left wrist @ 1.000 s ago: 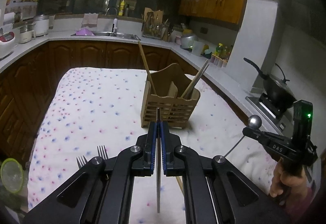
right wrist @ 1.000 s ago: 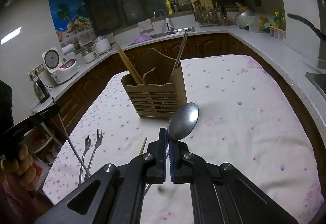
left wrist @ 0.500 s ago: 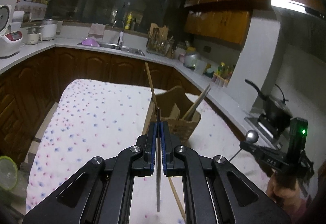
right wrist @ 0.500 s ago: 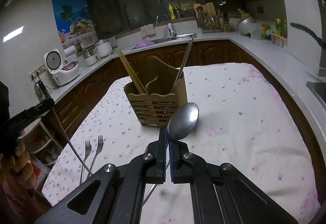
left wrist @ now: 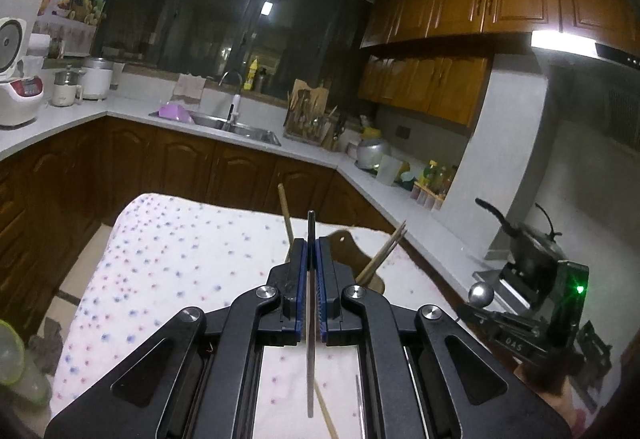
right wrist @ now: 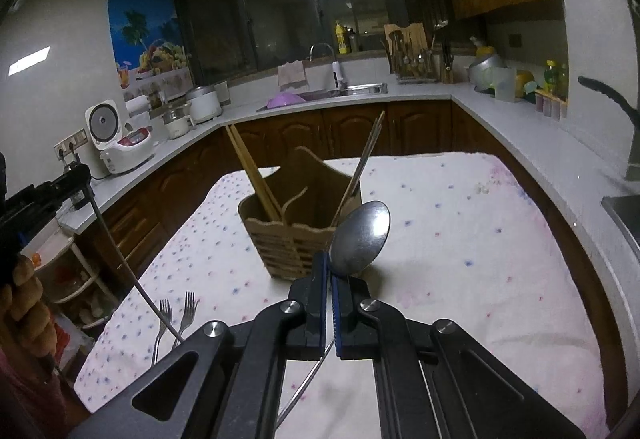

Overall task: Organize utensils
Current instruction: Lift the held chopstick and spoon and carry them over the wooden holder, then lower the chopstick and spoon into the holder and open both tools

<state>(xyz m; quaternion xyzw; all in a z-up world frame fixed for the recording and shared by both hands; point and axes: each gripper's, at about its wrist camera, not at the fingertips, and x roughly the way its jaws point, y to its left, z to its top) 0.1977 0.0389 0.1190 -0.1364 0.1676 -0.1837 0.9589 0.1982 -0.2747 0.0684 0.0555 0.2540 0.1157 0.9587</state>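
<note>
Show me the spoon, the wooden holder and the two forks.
spoon (right wrist: 362, 237), right wrist view, on its bowl.
wooden holder (right wrist: 280, 243), right wrist view, on its slatted front wall.
forks (right wrist: 188, 309), right wrist view, on the right fork's tines.

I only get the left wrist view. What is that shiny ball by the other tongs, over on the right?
Observer: It is a spoon, bowl upward, clamped by its handle in the right tongs.
Operator: Is anything still lying on the table?
Observer: Yes, two forks lie side by side on the spotted cloth, near its left edge.
Operator: My tongs hide the wooden box. What is inside?
Observer: In the wooden holder, wooden chopsticks lean in the left compartment and another pair leans in the right one.
</note>
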